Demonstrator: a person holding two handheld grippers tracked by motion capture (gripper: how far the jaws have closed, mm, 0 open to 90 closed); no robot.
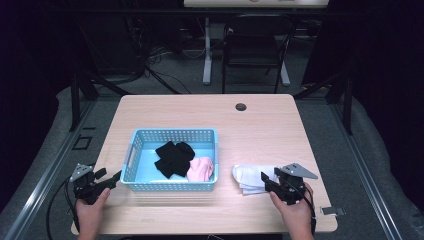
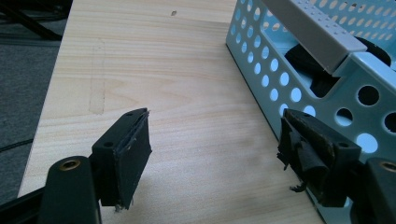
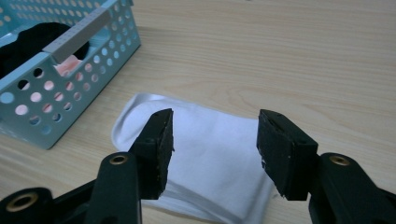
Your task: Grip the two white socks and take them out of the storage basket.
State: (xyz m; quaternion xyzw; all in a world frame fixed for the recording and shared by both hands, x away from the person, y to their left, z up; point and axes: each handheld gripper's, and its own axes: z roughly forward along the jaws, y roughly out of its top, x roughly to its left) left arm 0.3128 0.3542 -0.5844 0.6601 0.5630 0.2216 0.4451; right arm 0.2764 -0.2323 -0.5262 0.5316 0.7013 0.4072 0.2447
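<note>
High view: wooden table [image 1: 200,112], grey floor [image 1: 165,82]

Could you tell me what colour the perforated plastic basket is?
Light blue perforated plastic basket; clearest in the high view.

The perforated light-blue plastic basket [image 1: 172,186] blocks the wooden table's [image 1: 210,112] front middle; the far half lies open.

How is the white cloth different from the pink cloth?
The white cloth lies on the bare table, outside the blue basket; the pink cloth sits inside the basket. The white cloth is folded fairly flat, while the pink cloth looks bunched up. The white cloth lies under the right gripper, whose fingers are open above it; the pink cloth lies beside a black cloth. Both are soft fabric pieces.
</note>
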